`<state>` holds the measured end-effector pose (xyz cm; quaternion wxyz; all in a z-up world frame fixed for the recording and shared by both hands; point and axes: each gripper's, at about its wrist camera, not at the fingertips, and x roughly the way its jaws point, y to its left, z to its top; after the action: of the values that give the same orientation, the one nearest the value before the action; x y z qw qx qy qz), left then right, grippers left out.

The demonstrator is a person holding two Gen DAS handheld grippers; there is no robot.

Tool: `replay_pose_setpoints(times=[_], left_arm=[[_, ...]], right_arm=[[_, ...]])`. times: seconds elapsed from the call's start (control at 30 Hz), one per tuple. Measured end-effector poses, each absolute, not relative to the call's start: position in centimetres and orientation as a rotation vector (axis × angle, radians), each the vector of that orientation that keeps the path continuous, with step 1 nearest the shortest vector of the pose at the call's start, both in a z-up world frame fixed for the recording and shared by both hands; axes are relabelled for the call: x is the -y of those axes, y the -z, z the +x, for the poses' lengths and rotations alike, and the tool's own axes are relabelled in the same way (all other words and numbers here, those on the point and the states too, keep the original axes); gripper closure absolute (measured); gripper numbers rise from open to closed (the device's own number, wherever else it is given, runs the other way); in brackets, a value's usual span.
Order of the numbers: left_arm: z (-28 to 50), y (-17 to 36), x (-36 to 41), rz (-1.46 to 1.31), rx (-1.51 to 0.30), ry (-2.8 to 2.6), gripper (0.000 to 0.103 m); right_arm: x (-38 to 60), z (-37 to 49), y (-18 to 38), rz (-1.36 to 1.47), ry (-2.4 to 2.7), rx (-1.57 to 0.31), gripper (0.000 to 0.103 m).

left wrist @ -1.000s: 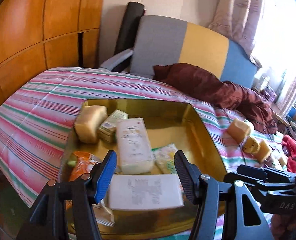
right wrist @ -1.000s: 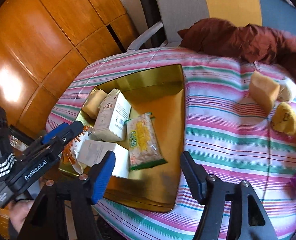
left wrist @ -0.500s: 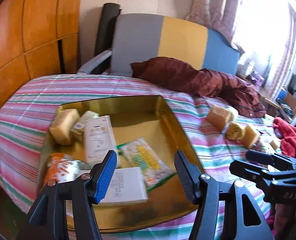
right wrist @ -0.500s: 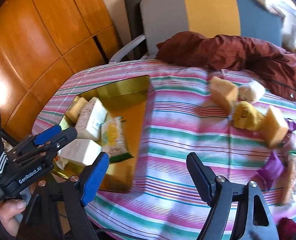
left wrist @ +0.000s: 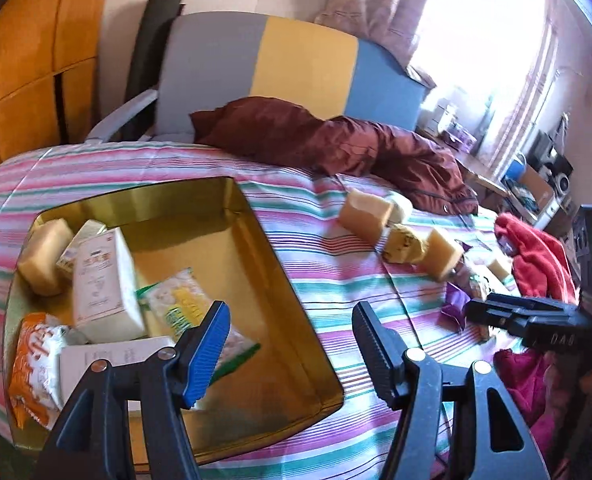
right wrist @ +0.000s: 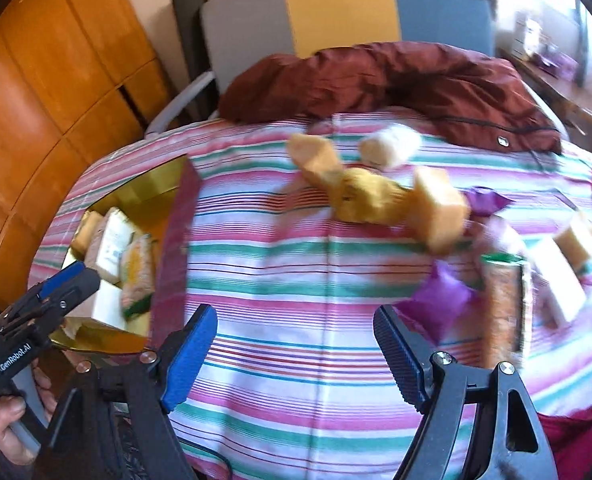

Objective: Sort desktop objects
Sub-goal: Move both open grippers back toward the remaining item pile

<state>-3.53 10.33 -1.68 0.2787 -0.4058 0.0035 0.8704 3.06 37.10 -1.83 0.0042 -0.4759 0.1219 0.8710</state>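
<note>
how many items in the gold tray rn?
6: tan block and small box at the far left corner, white carton mid-left, green-yellow snack bag centre, orange packet and flat white box near edge. More may hide underneath.

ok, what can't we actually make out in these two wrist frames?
- Right wrist: loose items beside the purple packet are motion-blurred; type unreadable.
- Left wrist: white box in the gold tray is partly hidden by the left gripper, whose empty jaws are opening.
- Left wrist: window corner is overexposed; shelf items too small.
- Left wrist: right gripper cut off; fingertips unclear.
</note>
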Motion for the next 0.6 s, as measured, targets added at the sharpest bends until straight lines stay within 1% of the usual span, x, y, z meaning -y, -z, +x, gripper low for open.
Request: replay_pose_setpoints(times=[0.1, 0.27, 0.33, 0.43, 0.6], left_arm=[[-3.5, 1.8, -11.8, -1.088, -0.073, -2.322, 0.039], [-3.6, 1.6, -13.4, -1.082, -0.058, -2.253, 0.039], [-3.5, 1.5, -14.3, -1.075, -0.073, -2.227, 0.039], [-3.2, 1.4, -15.9, -1.061, -0.104, -2.185, 0.039], [-2.8, 1.1, -19.1, -1.039, -0.142, -2.112, 0.039]], right_arm=[[-40.3, 3.9, 1.5, -1.487, -2.661, -0.415, 0.022], [-46.9, 5.7, 0.7, -1.433, -2.523, -0.520, 0.022], [-49.7, 6.4, 0.5, -1.409, -2.453, -0.562, 0.019], [-52.3, 6.9, 0.2, -1.386, -2.391, -0.564, 0.017], [-55.8, 7.0, 0.8, -1.407, -2.317, -0.610, 0.017]])
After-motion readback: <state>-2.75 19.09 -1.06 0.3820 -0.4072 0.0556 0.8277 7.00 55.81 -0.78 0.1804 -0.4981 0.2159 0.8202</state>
